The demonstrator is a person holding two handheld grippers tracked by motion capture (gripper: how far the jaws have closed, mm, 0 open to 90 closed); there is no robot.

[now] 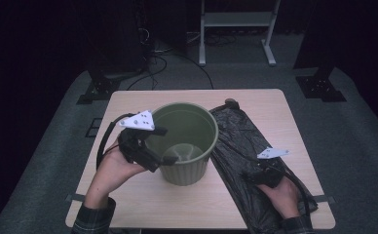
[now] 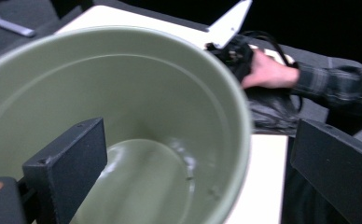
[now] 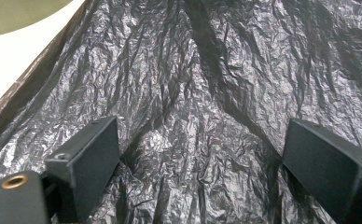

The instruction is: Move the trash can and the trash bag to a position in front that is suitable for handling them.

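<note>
A person sits at a light wooden desk (image 1: 270, 105) in a dim room, holding a two-fingered gripper in each hand. An empty olive-green plastic bin (image 1: 184, 141) stands upright near the middle of the desk. A crumpled black plastic bag (image 1: 245, 146) lies flat just to its right, running from the far edge to the near edge.

The left gripper (image 1: 165, 155) straddles the near-left part of the bin's rim, one finger inside and one outside, spread apart and not yet clamped, probably to steady the bin. The right gripper (image 1: 253, 176) hovers low over the near part of the bag, fingers wide open with nothing between them, seemingly lined up to pinch the plastic. The bag may be meant to line the bin.
</note>
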